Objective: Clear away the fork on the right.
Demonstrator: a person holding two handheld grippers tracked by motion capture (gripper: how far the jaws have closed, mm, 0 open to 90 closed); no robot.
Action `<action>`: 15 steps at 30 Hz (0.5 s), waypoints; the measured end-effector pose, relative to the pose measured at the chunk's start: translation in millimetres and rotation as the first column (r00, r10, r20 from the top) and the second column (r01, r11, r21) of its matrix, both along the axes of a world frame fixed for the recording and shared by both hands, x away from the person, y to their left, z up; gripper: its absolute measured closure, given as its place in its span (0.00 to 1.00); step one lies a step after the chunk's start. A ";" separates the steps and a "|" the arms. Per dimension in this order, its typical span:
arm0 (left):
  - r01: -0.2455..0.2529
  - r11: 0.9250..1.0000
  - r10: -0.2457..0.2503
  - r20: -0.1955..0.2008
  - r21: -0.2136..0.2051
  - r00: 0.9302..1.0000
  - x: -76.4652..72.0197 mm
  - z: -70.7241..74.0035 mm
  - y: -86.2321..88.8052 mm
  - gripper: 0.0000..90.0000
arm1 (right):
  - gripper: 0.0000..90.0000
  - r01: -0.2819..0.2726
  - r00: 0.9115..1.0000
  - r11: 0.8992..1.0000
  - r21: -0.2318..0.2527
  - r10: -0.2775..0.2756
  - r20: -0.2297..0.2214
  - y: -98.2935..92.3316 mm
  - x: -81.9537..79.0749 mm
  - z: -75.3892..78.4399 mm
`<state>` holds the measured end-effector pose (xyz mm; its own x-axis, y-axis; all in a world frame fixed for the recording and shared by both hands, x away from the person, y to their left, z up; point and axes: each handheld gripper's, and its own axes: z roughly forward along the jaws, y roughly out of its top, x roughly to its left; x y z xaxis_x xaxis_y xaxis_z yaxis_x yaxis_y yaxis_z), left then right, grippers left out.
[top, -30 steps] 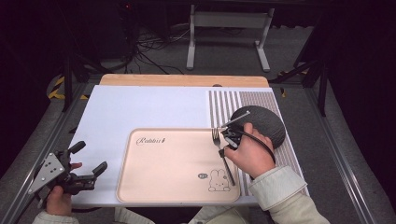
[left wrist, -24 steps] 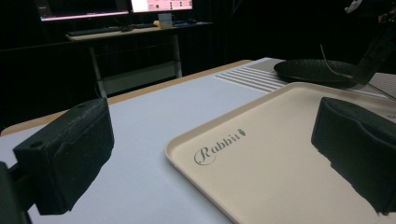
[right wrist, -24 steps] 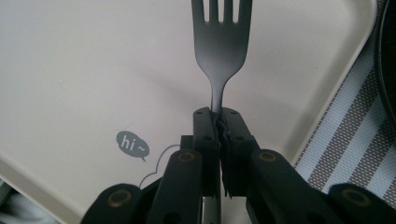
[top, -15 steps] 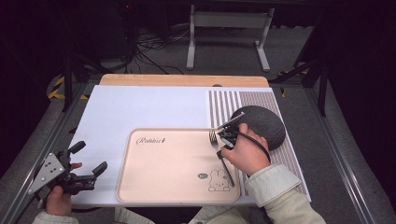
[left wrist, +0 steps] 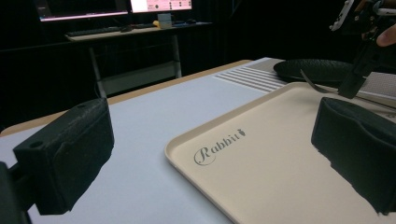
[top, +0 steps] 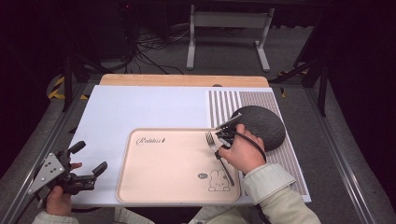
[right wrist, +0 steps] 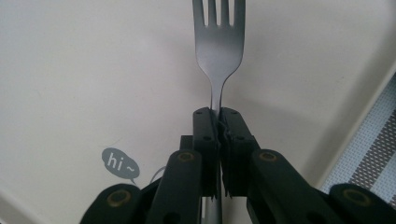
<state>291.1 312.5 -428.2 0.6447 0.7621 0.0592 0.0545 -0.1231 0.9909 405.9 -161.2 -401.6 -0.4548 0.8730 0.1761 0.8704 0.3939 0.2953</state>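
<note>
Half done by my reckoning: my right gripper (right wrist: 218,122) clamps the grey metal fork (top: 219,157) by its neck low over the beige rabbit-printed tray (top: 159,186), release remaining, while my left gripper (top: 88,159) idles spread wide.

Lab or recording studio, not a home. Dark room, table (top: 140,112) framed by metal rails (top: 42,149), loose cables (top: 140,46) on grey floor, a metal stand (top: 226,28) behind. A desk with lit monitors (left wrist: 116,5) and keyboard (left wrist: 95,31) at the back.
</note>
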 end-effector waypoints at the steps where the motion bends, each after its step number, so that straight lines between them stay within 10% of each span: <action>1: 0.000 1.000 0.000 0.000 0.000 1.000 0.0 0.0 0.0 0.00 | 0.96 0.002 1.000 1.000 0.000 -0.002 -0.002 0.0 0.2 -0.4; 15: -0.001 1.000 0.001 0.002 -0.003 1.000 0.3 -0.2 -0.1 0.00 | 0.95 0.013 1.000 1.000 -0.014 -0.013 -0.025 -3.1 4.7 -12.8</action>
